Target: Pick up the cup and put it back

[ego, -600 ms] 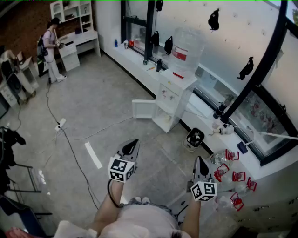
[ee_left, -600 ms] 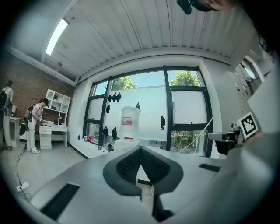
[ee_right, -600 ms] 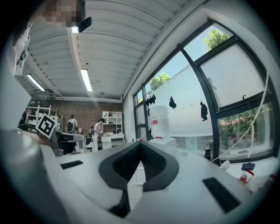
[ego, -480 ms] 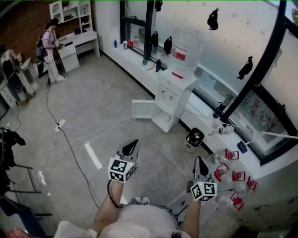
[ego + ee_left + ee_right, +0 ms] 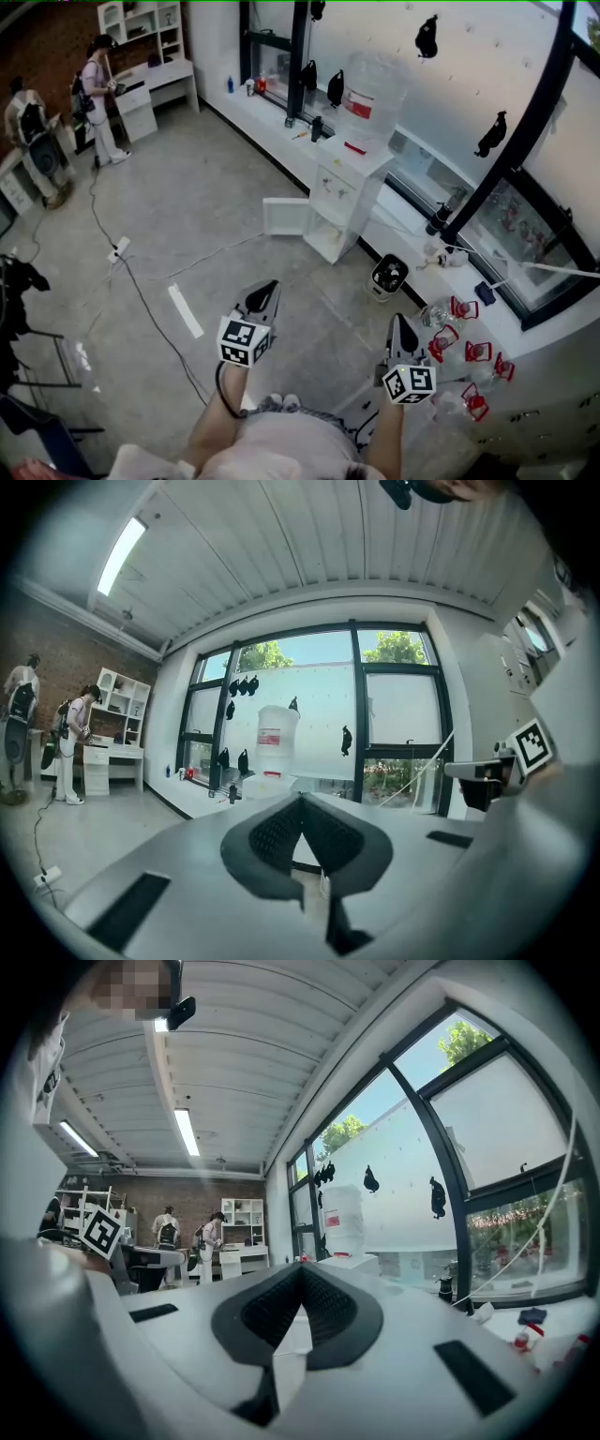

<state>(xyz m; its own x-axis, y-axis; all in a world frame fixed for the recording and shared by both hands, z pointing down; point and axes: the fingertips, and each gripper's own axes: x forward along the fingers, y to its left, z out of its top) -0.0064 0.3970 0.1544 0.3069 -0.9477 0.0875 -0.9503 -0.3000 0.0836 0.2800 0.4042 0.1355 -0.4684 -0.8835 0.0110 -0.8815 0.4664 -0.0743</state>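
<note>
Several clear cups with red parts (image 5: pixel 466 351) stand on the white ledge (image 5: pixel 525 342) under the window at the right of the head view. One of them shows at the lower right of the right gripper view (image 5: pixel 526 1337). My right gripper (image 5: pixel 401 324) is held level a short way left of them, shut and empty (image 5: pixel 301 1270). My left gripper (image 5: pixel 268 289) hangs over the grey floor further left, pointing toward the water dispenser (image 5: pixel 349 184). Its jaws (image 5: pixel 302 800) meet at the tips with nothing between them.
The white water dispenser (image 5: pixel 275 752) has its cabinet door (image 5: pixel 284 217) swung open. A small round fan (image 5: pixel 387 277) sits on the floor by the ledge. Cables (image 5: pixel 141 295) run across the floor. Two people stand by desks and shelves (image 5: pixel 98 98) at the far left.
The head view has shifted slightly, and a second person has come into sight at the far left. Both grippers stay where they were, still shut.
</note>
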